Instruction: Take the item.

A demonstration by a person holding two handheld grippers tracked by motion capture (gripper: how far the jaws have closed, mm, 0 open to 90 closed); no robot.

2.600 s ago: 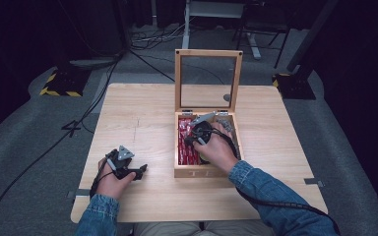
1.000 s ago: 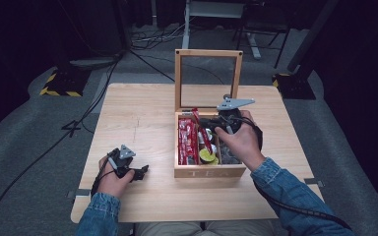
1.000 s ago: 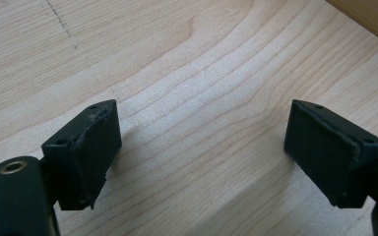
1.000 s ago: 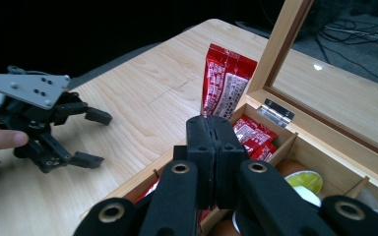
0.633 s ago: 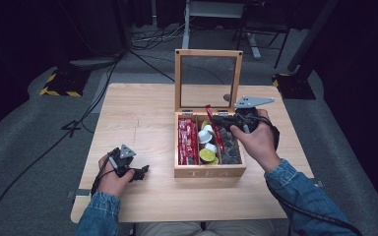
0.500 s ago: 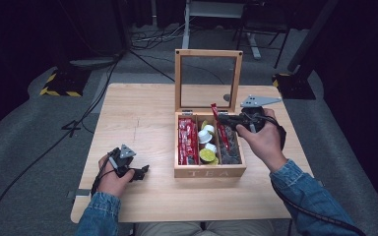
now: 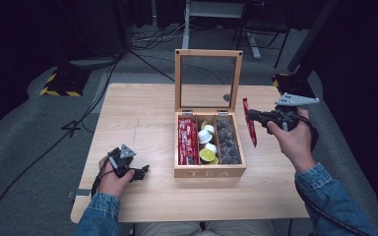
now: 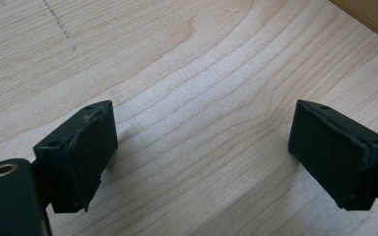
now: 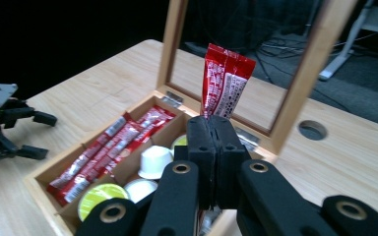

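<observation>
Right gripper is clamped on a red sachet, held above the table just right of the open tea box. Left gripper, jaws apart, rests near-left.

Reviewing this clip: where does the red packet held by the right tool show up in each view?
High view: the red packet hangs right of the tea box, pinched by the right tool.
Right gripper view: it stands up at centre, clamped between the closed jaws.
Left gripper view: not in it.
Shared landmark: the box's raised lid.
</observation>
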